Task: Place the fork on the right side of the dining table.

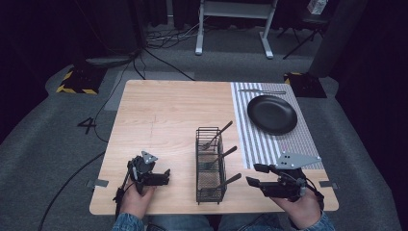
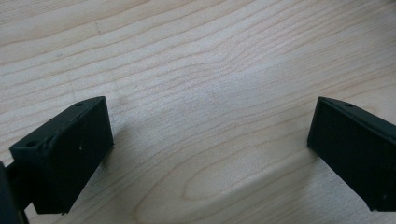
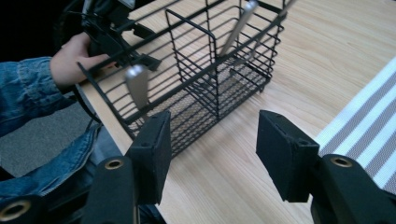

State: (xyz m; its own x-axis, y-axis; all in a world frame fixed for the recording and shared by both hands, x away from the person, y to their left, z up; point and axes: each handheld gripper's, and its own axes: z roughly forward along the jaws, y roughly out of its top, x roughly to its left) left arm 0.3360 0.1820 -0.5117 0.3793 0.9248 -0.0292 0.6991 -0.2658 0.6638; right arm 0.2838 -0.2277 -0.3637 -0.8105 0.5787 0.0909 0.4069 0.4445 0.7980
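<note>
Cutlery, seemingly three forks, stands in the black wire basket (image 1: 210,166) at the light wooden table's (image 1: 163,115) near edge. Right gripper (image 1: 256,175), just beside it, gapes with nothing between; left gripper (image 1: 167,176) spreads wide over bare wood.

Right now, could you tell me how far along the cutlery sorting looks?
Done, it seems: three utensils stand in the wire caddy, one in each compartment. In hand: nothing. The right gripper is open beside the caddy with nothing between its jaws, and the left gripper is open over bare table. Probably left: one utensil lies on the striped mat beyond the black plate.
</note>
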